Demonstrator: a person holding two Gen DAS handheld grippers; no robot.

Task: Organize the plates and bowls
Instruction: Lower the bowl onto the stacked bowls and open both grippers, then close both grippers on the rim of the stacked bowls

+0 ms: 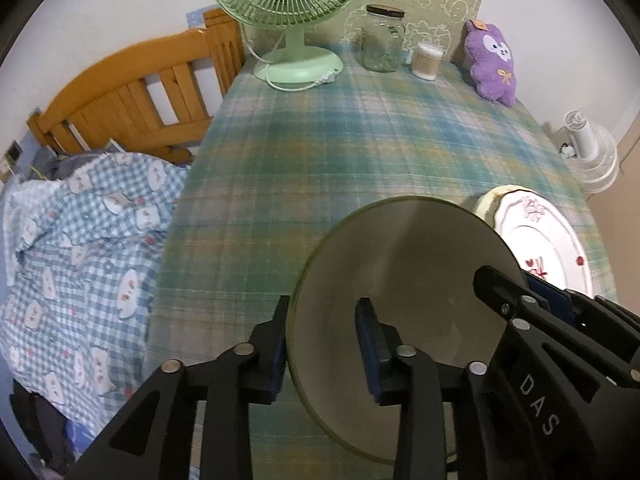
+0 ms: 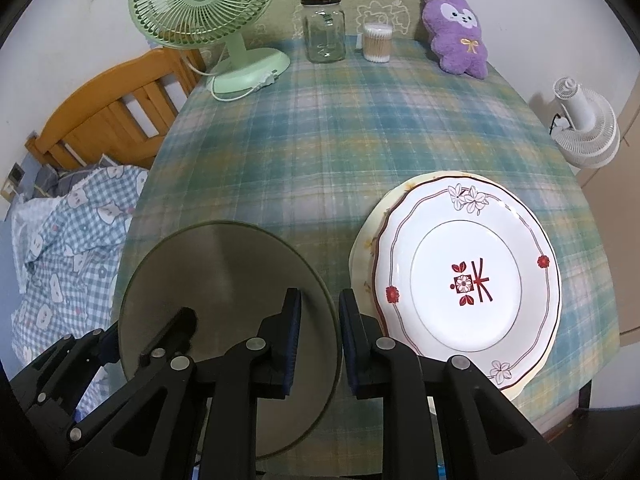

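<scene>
An olive-grey plate is held tilted above the table's front edge; it also shows in the right wrist view. My left gripper straddles its left rim, pads apart, one finger on each side. My right gripper straddles its right rim, pads apart too. A white flower-patterned plate lies on a cream plate at the front right of the table; the stack also shows in the left wrist view.
The plaid tablecloth covers the table. At the back stand a green fan, a glass jar, a cotton swab tub and a purple plush. A bed lies left, a white fan right.
</scene>
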